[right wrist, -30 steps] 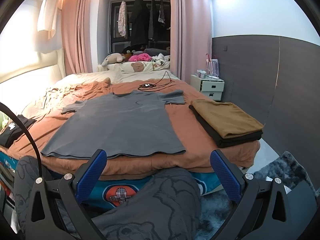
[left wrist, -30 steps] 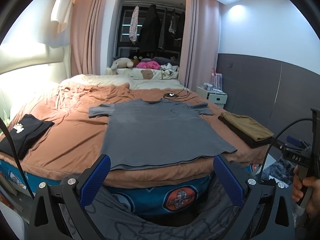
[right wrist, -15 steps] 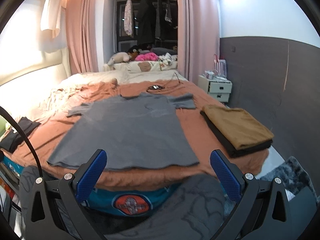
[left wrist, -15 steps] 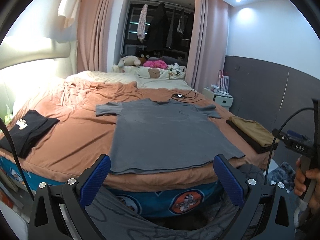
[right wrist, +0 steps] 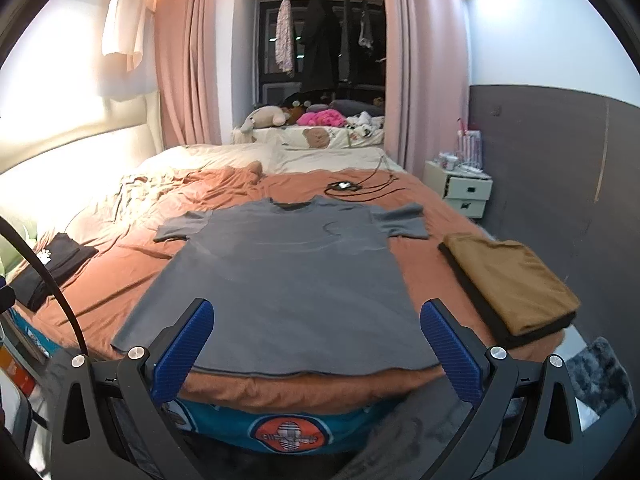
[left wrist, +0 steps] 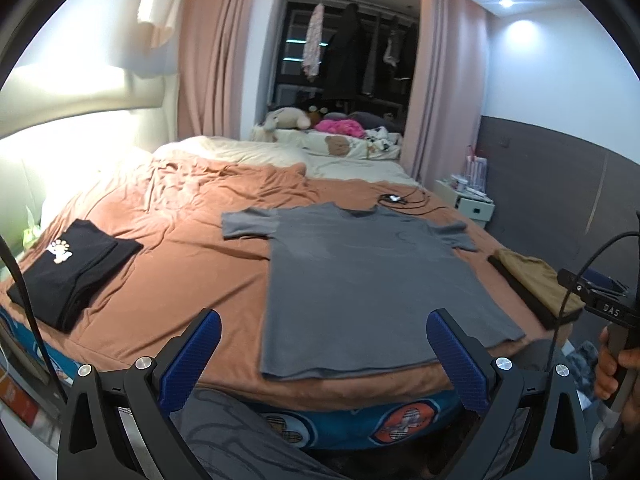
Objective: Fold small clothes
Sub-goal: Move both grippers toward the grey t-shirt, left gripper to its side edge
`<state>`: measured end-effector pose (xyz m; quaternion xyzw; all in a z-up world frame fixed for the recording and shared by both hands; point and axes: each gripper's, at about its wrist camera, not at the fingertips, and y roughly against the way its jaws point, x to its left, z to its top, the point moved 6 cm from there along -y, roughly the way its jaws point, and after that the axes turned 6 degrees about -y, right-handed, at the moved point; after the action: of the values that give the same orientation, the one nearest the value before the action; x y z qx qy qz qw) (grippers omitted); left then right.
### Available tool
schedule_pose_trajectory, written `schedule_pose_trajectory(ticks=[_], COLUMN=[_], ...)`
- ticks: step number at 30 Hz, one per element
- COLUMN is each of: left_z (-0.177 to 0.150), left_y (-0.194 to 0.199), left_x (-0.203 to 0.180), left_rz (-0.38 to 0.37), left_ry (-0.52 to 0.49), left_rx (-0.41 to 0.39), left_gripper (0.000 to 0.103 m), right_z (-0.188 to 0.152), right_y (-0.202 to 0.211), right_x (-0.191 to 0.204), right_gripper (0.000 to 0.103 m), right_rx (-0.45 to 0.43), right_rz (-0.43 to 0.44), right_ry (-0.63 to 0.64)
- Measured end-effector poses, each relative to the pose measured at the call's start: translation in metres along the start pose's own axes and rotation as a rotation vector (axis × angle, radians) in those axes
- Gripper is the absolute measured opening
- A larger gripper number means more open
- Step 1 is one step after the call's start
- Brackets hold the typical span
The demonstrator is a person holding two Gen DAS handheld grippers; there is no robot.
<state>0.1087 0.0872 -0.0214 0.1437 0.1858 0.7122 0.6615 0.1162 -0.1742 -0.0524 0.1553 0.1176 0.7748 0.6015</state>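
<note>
A grey T-shirt (left wrist: 360,280) (right wrist: 288,276) lies spread flat on the brown bedsheet (left wrist: 180,264), neck toward the far side, hem at the near bed edge. My left gripper (left wrist: 324,340) is open, hovering over the near edge, its left finger past the shirt's left side. My right gripper (right wrist: 316,332) is open too, both blue fingers (right wrist: 184,344) straddling the hem from above. Neither touches the cloth. The right gripper's handle, held by a hand (left wrist: 616,360), shows at the right of the left wrist view.
A folded black garment (left wrist: 68,272) (right wrist: 48,272) lies at the bed's left. A folded tan piece on a black one (right wrist: 508,280) (left wrist: 536,284) sits at the right edge. Cables (right wrist: 352,186), plush toys (right wrist: 264,118), pillows lie farther back. A white nightstand (right wrist: 464,192) stands right.
Both grippers have risen and moved forward toward the bed, so the shirt hem now lies between the fingers. The left view has swung slightly left. The shirt has not moved.
</note>
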Motion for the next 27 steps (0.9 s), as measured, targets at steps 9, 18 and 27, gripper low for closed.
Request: schedule_pose_trajectory(ticks=[9,18,27], left_z=[0.014,0.021,0.035], left_y=[-0.057,-0.108,-0.162], left_x=[0.044,0.084,0.126], left_rz=[0.043,0.091,0.15], left_ry=[0.062,0.096,0.132], left_rx=[0.057,0.128,0.194], left_gripper=[0.103,0.103,0.103], right_z=[0.023,0.049,0.071], right_y=[-0.051,-0.109,-0.154], right_x=[0.002,0.012,0.008], right_gripper=[0.103,0.103,0.103], right_rx=[0.041,0.146,0.213], right_rz=[0.051,0.165,0.271], right_ry=[0.008,-0.016,-0.011])
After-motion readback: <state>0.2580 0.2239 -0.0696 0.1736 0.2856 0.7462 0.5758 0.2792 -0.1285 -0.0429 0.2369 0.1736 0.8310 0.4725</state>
